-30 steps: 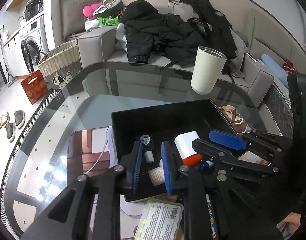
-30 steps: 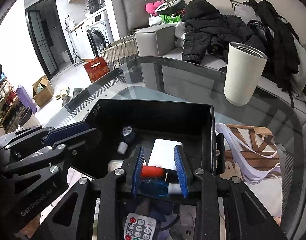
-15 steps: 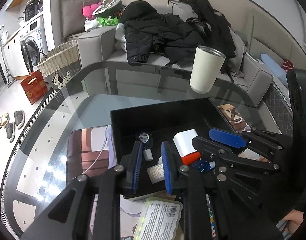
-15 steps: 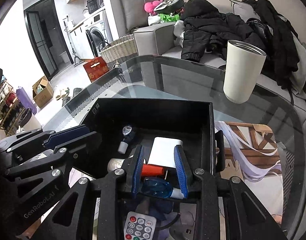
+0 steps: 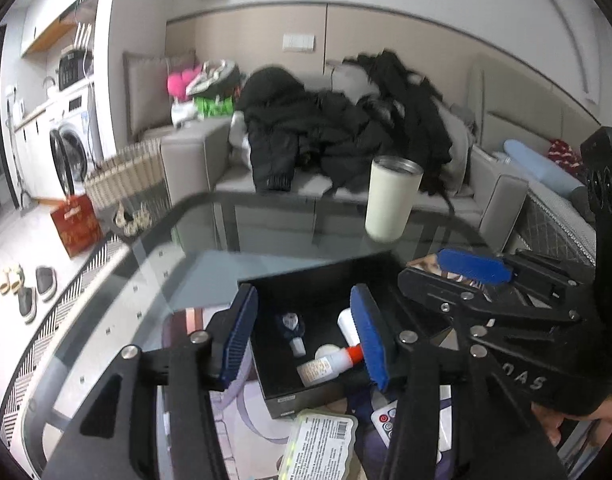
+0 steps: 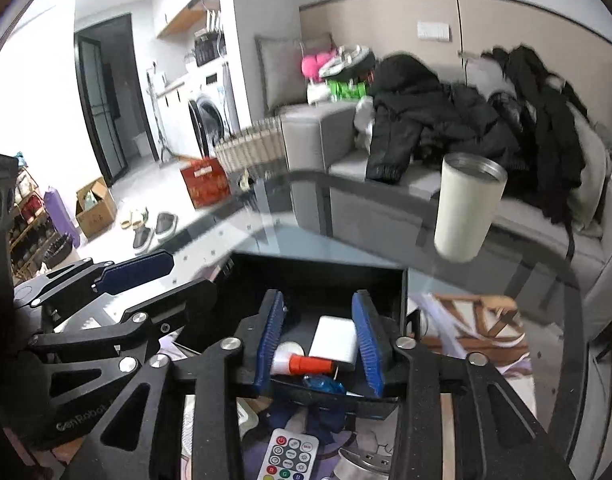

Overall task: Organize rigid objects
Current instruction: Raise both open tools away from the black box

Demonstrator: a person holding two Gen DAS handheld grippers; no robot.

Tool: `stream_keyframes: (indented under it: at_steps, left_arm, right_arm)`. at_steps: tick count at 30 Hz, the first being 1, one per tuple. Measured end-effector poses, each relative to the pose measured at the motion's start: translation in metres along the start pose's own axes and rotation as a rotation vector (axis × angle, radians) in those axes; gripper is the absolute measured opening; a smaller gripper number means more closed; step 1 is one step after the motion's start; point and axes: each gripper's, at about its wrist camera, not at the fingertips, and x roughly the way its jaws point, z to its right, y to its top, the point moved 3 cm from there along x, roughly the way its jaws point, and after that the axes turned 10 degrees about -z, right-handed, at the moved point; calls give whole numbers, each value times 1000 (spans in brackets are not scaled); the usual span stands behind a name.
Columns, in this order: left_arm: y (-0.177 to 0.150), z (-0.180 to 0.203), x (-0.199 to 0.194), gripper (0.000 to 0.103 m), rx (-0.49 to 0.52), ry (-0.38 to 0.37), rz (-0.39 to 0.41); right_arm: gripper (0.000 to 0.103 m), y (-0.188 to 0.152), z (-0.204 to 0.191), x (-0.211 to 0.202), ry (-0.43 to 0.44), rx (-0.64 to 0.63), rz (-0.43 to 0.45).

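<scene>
— What sits between the blue pads?

— Nothing gripped. The left gripper (image 5: 306, 332) hangs above the black box (image 5: 306, 284), its jaws opening, both pads clear of the contents.

— And inside the box?

— A small dark bottle (image 5: 291, 326) lying near the middle, a white bottle with a red cap (image 5: 330, 362) toward the near wall, and a white block (image 5: 346, 322) partly hidden behind the right pad.

— The other tool?

— The right gripper (image 5: 458, 276) reaches in from the right, over the box's far corner; only one blue pad shows clearly.

— Anything nearby?

— A white tumbler (image 5: 390, 198) stands on the glass table (image 5: 117, 312) beyond the box; a barcoded pack (image 5: 320, 446) and a remote (image 5: 384, 420) lie in front.
</scene>
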Motion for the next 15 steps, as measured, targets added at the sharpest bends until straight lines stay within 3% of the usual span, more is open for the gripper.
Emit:
stream_keyframes:
  at_steps: [5,7,9,12,15]
  left_arm:
    - [-1,2,-38,61,25,-8,159]
    - [-3,1,-59,78,25,7,247]
    - [-5,-1,-79,92,13,21,326]
    - [-8,-4,-99,96,8,10,380]
    - [-12,-3,-107,96,21,-3,377]
  right_arm:
    - [61,-1,5,-46,-23,50,152]
    - [79,-4,5,-72,-33,58,249]
    - [88,-7,6,-93,-55,60,329]
    - [102,-14,5,-124,-59,43,434]
    - [102,-21,1,-143,-48,14,457]
